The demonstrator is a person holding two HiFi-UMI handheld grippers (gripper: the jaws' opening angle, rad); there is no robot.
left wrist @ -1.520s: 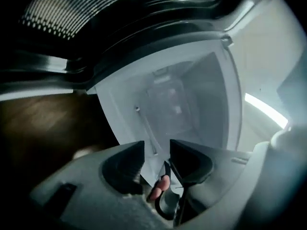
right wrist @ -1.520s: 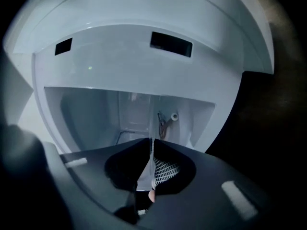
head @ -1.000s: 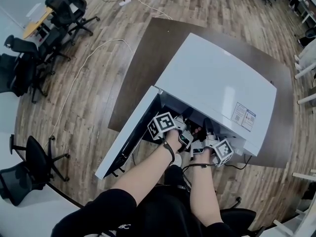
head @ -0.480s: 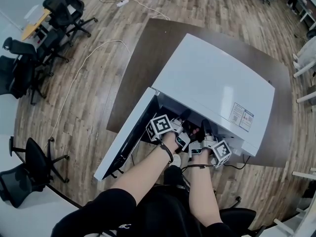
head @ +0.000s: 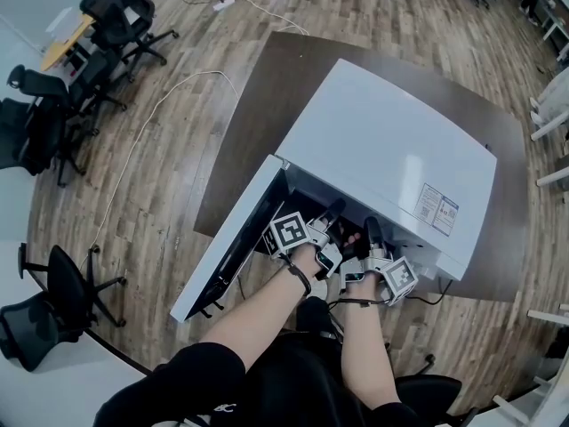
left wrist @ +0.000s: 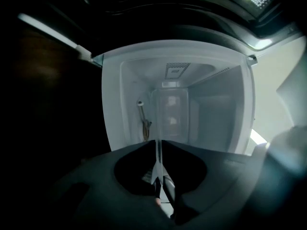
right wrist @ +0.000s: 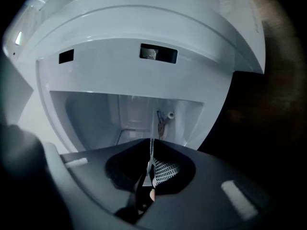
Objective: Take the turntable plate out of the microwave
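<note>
The microwave (head: 391,149) is seen standing on a dark brown table (head: 267,87), with bare tabletop visible along its rear and left sides. Its door (head: 233,238) is swung fully open to the left, past the table edge and over the wooden floor (head: 160,176), so the opening is unobstructed across its front.

Both tools are found at the mouth of the cavity, side by side and close together. The left gripper (head: 331,213) is entered at the door side of the opening and the right gripper (head: 371,231) at the side away from the door.

In the left gripper view, the jaws of the left gripper (left wrist: 157,145) are seen pressed together on a thin, pale, translucent edge, taken to be the rim of the turntable plate (left wrist: 158,170). It is seen edge-on as a narrow sliver. The white cavity (left wrist: 177,109) lies open beyond it, with its side walls well apart from the jaws.

In the right gripper view, the jaws of the right gripper (right wrist: 150,147) are likewise closed on the same thin edge of the turntable plate (right wrist: 148,174). The upper lip of the opening, with two dark slots, is seen above.

The plate is thus held at the front of the cavity, between the two tools. Its full outline cannot be made out from the head view.

Office chairs (head: 116,16) and a white cable (head: 151,114) are noted on the floor, well apart from the table.
</note>
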